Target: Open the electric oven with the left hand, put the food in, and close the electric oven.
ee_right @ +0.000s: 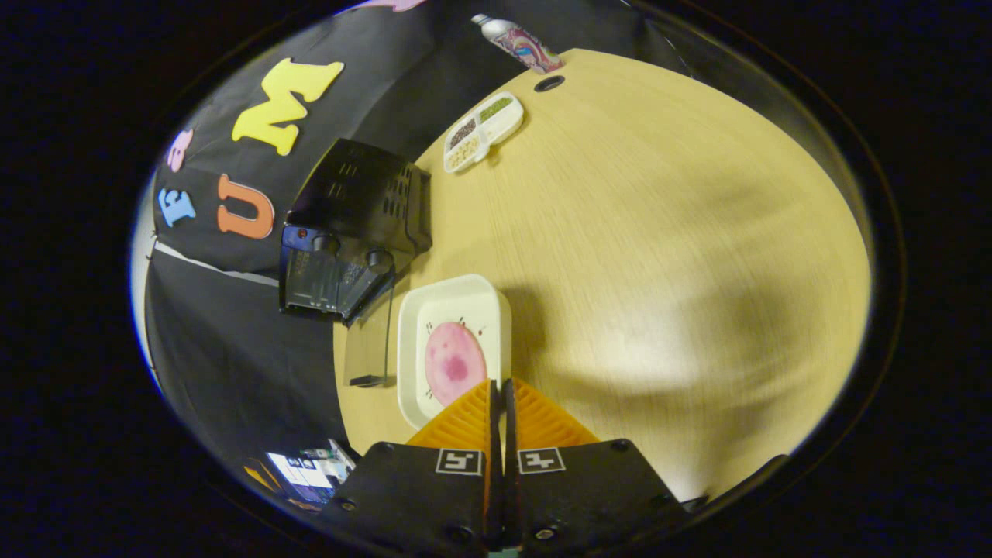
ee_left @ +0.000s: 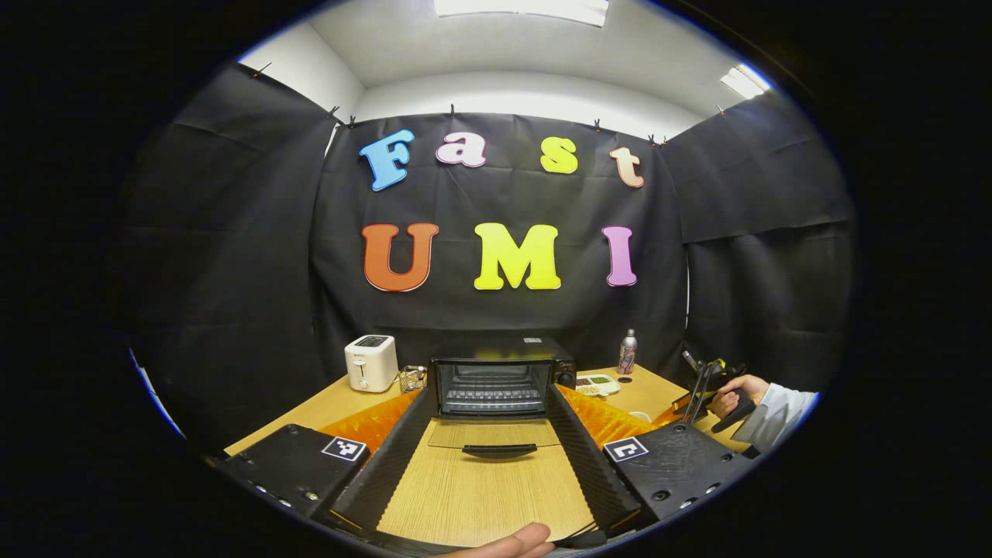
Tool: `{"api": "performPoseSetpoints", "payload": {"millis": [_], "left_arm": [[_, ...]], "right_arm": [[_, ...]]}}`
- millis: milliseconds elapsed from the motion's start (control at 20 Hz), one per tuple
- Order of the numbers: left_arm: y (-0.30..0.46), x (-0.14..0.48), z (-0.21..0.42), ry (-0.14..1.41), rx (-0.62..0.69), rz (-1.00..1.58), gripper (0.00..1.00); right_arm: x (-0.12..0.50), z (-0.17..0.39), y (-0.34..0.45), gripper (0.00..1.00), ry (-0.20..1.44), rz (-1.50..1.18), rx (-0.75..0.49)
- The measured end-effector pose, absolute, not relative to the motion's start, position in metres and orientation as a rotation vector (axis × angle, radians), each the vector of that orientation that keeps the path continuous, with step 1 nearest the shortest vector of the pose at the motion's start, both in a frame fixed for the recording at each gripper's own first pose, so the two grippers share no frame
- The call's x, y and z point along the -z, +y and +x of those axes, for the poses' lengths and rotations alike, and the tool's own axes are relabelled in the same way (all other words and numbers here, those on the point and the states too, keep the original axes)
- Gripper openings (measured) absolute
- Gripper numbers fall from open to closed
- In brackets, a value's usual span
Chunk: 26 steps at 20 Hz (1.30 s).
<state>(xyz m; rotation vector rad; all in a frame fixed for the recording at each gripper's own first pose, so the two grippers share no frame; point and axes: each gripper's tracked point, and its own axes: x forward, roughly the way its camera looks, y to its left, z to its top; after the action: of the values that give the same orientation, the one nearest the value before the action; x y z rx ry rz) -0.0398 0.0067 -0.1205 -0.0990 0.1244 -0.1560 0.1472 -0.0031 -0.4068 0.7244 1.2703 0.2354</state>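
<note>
Straight ahead of my left gripper point(ee_left: 490, 418), on the bench point(ee_left: 480, 496): electric oven point(ee_left: 496, 376), door point(ee_left: 496, 442) dropped flat toward me, its handle point(ee_left: 498, 450) lying crosswise between my wide-spread jaws, untouched. Toaster point(ee_left: 371, 362) to the oven's left, bottle point(ee_left: 627, 352) and divided snack dish point(ee_left: 598, 383) to its right.

Right gripper point(ee_right: 501, 407): jaws pressed together at the near rim of a white tray point(ee_right: 453, 310); whether they pinch the rim I cannot tell. Pink food slice point(ee_right: 454, 363) on the tray, long axis running away from the jaws. The oven sits beyond, to the left, cavity facing left.
</note>
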Motion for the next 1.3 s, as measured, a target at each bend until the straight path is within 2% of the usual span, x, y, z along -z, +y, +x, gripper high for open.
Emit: {"api": "performPoseSetpoints", "payload": {"millis": [150,200,350,500,600,900,950,1000,1150,1300], "left_arm": [[0.015,0.128,-0.042,0.135,0.142,-0.094,0.95],[0.017,0.130,-0.042,0.136,0.140,-0.093,0.95],[0.023,0.135,-0.042,0.144,0.133,-0.094,0.95],[0.040,0.138,-0.040,0.136,0.078,-0.100,0.95],[0.045,0.140,-0.042,0.136,0.065,-0.112,0.95],[0.076,0.135,-0.045,0.101,-0.002,-0.121,0.95],[0.082,0.134,-0.046,0.096,-0.015,-0.126,0.95],[0.087,0.134,-0.046,0.092,-0.026,-0.131,0.95],[0.102,0.135,-0.048,0.083,-0.052,-0.127,0.95],[0.118,0.141,-0.046,0.093,-0.090,-0.098,0.95]], "right_arm": [[0.389,0.145,0.003,0.04,1.241,0.730,-0.243],[0.383,0.144,0.007,0.01,1.240,0.728,-0.246],[0.369,0.145,0.026,0.04,1.223,0.718,-0.271],[0.350,0.144,0.052,0.01,1.193,0.713,-0.308],[0.341,0.145,0.076,0.04,1.184,0.723,-0.329],[0.342,0.148,0.167,0.04,1.205,0.742,-0.409],[0.346,0.150,0.185,0.01,1.216,0.758,-0.419],[0.350,0.151,0.199,0.04,1.224,0.762,-0.425],[0.364,0.167,0.238,0.01,1.212,0.799,-0.400],[0.376,0.194,0.265,0.01,1.168,0.871,-0.319]]}}
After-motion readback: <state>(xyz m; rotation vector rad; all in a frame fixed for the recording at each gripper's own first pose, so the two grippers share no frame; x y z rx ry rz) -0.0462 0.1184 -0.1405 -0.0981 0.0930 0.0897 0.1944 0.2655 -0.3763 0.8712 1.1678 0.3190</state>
